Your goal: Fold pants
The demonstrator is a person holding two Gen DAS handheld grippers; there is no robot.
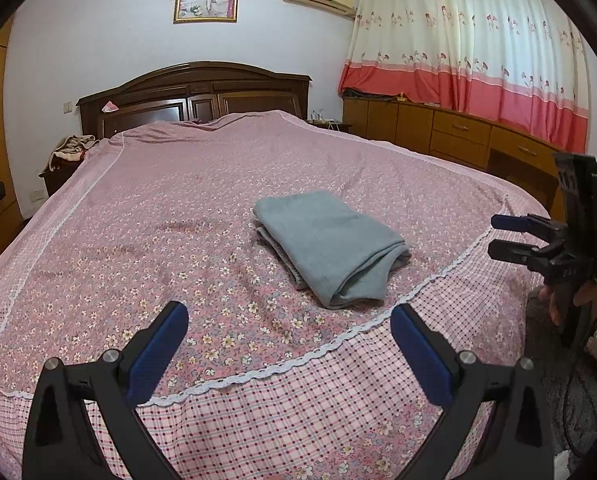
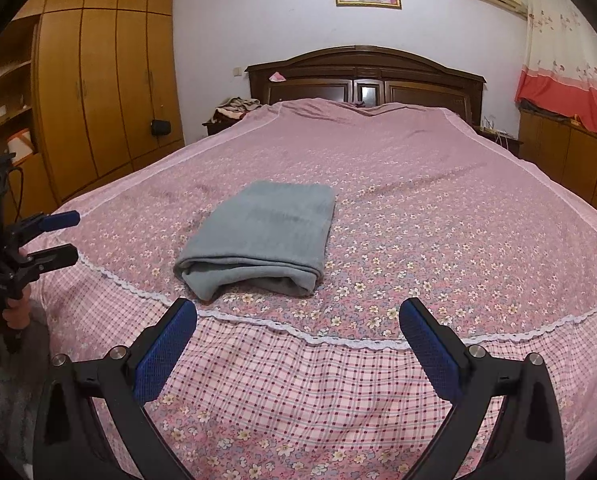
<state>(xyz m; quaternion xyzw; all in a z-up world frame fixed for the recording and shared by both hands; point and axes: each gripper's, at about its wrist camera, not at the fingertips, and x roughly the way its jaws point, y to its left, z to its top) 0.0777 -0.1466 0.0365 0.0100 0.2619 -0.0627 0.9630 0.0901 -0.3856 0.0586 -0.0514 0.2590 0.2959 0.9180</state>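
Pants [image 1: 330, 248] — one, folded, on bed [image 1: 138, 208] | left claw [image 1: 289, 320] apart | right claw [image 2: 298, 316] apart — both empty

Both of my grippers are hanging spread wide over the foot edge of the bed, nothing between the fingers. My left black two-finger gripper with blue pads [image 1: 289, 322] points up the bed, and from the other camera you can see it [image 2: 64, 236] off at the left with a hand [image 2: 12, 312] wrapped around its handle. Same deal for my right black two-finger gripper with blue pads [image 2: 298, 318]: it [image 1: 502, 236] shows at the right edge with fingertips of the hand [image 1: 578, 296] on the grip.
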